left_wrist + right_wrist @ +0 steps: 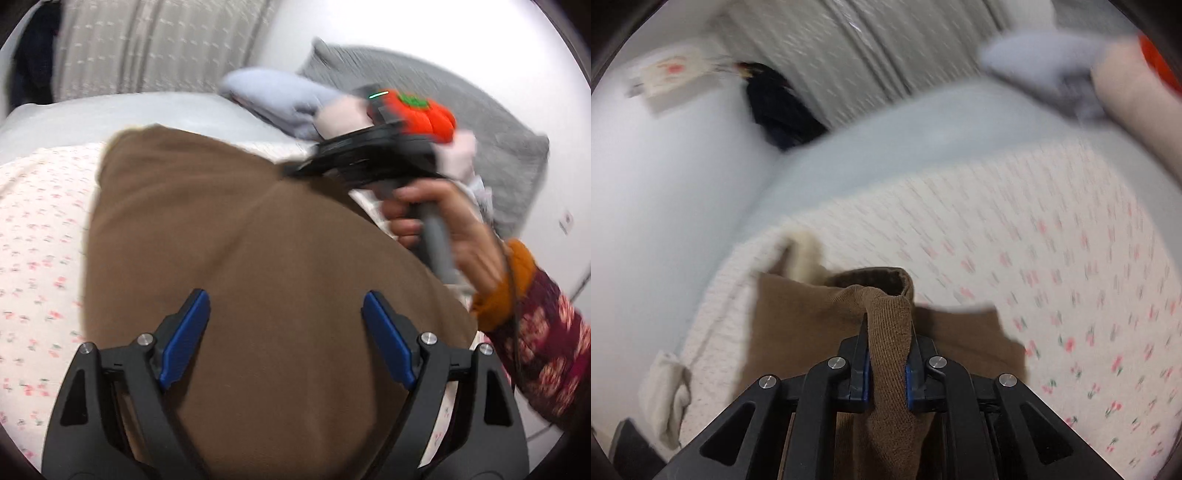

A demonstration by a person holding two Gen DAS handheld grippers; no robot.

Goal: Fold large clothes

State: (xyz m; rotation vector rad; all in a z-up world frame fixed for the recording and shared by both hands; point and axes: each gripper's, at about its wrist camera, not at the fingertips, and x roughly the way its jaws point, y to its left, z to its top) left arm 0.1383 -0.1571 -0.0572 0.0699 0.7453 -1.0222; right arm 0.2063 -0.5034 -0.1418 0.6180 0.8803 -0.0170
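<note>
A large brown garment (236,236) lies spread on a bed with a white floral cover (40,236). My left gripper (286,314) is open just above the garment's near part, blue pads apart, holding nothing. My right gripper (887,332) is shut on a bunched ribbed edge of the brown garment (890,321) and lifts it off the floral cover (1052,240). In the left wrist view the right gripper's black body (362,155) shows at the garment's far right edge, held by a hand.
A pile of folded pale blue and pink clothes (280,99) with an orange plush toy (424,114) sits at the bed's far side by a grey pillow (480,122). A curtain (147,44) hangs behind. A cream cloth (668,398) lies at the bed's left edge.
</note>
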